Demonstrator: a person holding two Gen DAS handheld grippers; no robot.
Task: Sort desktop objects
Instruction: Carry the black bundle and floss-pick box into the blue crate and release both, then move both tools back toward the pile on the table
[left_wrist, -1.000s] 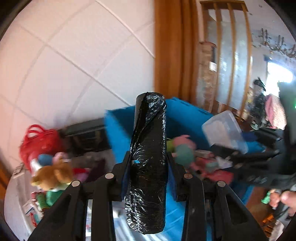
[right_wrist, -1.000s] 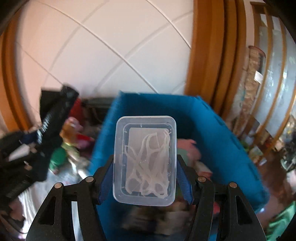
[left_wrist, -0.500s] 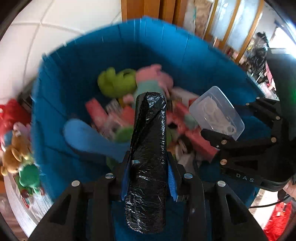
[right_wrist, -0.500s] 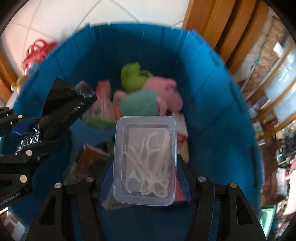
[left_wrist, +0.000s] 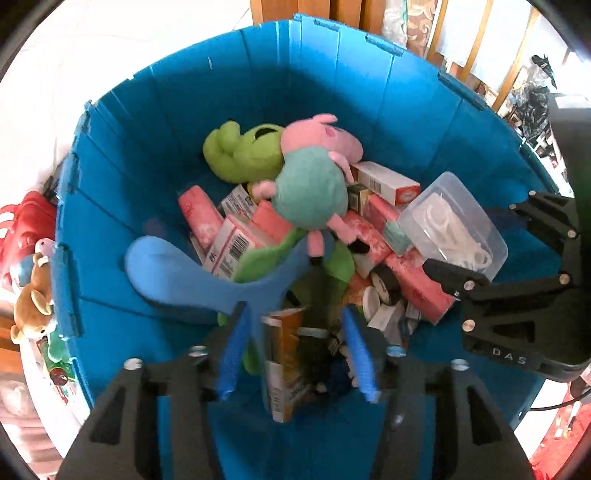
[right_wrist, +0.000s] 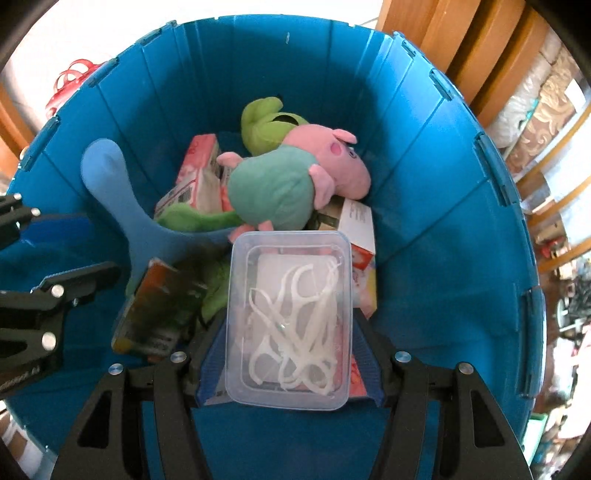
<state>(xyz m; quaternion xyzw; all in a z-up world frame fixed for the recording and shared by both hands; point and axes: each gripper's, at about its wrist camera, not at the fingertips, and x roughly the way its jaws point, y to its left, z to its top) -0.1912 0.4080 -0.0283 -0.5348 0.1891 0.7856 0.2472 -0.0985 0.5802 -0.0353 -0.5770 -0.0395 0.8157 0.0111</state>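
Fingers of my right gripper (right_wrist: 288, 332) clamp the clear floss box (right_wrist: 290, 317) above the blue bin (right_wrist: 443, 206), my left gripper (left_wrist: 295, 347) spread empty, so a tilted release could bounce it off the pig plush (right_wrist: 291, 177) ahead.

White tiled floor (left_wrist: 92, 48), wooden door frame (right_wrist: 443, 40), wooden slats (left_wrist: 480, 48), bright daylight

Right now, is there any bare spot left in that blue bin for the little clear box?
Hardly. The middle is piled with the pig plush, green plush, cartons and blue scoop. Bare blue shows only right of the white carton, along the right wall of the bin, and by the near wall.
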